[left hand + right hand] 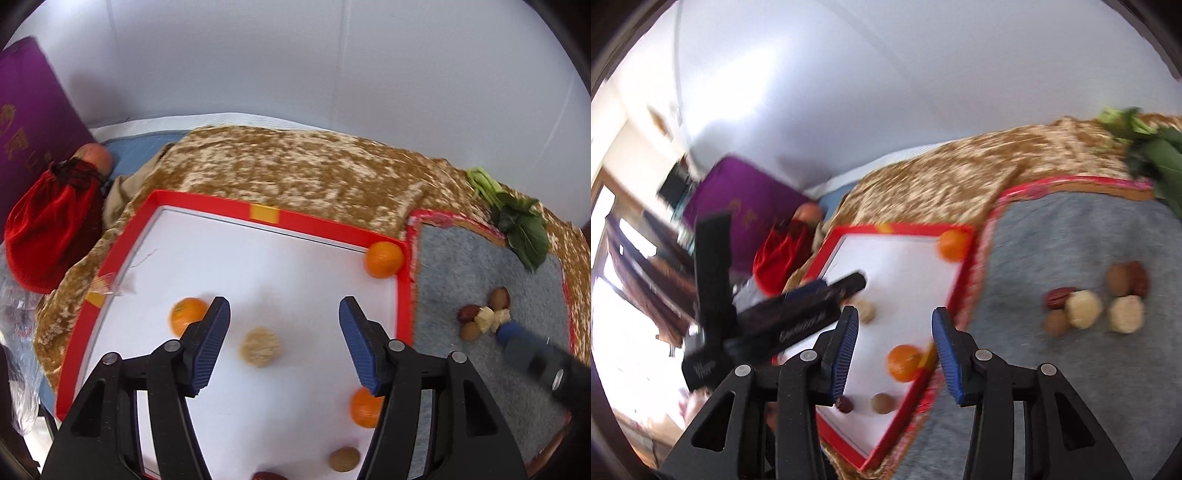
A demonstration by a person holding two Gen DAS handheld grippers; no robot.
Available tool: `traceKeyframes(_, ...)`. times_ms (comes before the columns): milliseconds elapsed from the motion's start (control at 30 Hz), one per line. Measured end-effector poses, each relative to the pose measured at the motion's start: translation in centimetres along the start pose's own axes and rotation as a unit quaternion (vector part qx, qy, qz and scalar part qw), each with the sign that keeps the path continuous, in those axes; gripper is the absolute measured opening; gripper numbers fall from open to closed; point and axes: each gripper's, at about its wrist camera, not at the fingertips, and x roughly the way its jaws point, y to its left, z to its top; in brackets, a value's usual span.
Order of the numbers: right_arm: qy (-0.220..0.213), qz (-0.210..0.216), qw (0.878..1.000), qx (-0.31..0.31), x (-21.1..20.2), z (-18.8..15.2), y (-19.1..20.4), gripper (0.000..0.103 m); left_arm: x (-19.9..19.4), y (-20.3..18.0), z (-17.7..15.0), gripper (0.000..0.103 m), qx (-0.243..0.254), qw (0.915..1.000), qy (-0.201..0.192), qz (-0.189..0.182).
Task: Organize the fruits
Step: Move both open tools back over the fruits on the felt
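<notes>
Our left tongs (284,314) hang apart over the white floor of the red-rimmed tray (314,225), nothing between the pads; a pale round ball (259,346) lies loose just below the gap. One orange (383,259) sits tight in the tray's far right corner, another (184,314) is beside the left finger, and a third (364,408) lies near the right rim. A brown nut (344,459) rests at the near edge. The tray's middle is open. Our right tongs (895,332) also stand apart and empty, above the tray's right rim. On the grey mat (1071,236) a small cluster of nuts and pale balls (1097,306) is gathered, with bare mat around it.
</notes>
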Motion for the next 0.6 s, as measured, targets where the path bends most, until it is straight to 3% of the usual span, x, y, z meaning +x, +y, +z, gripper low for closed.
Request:
traceKeyframes(267, -0.021, -0.022, 0.989, 0.148, -4.6, 2.0, -9.2, 0.044, 0.5, -6.1, -1.1, 0.06, 0.098, 0.9947, 0.007, -0.03)
traceKeyframes(600, -0.003, -0.06, 0.98, 0.19, -6.8, 1.1, -13.3, 0.045, 1.2, -13.2, -3.0, 0.06, 0.208, 0.9765, 0.018, -0.055)
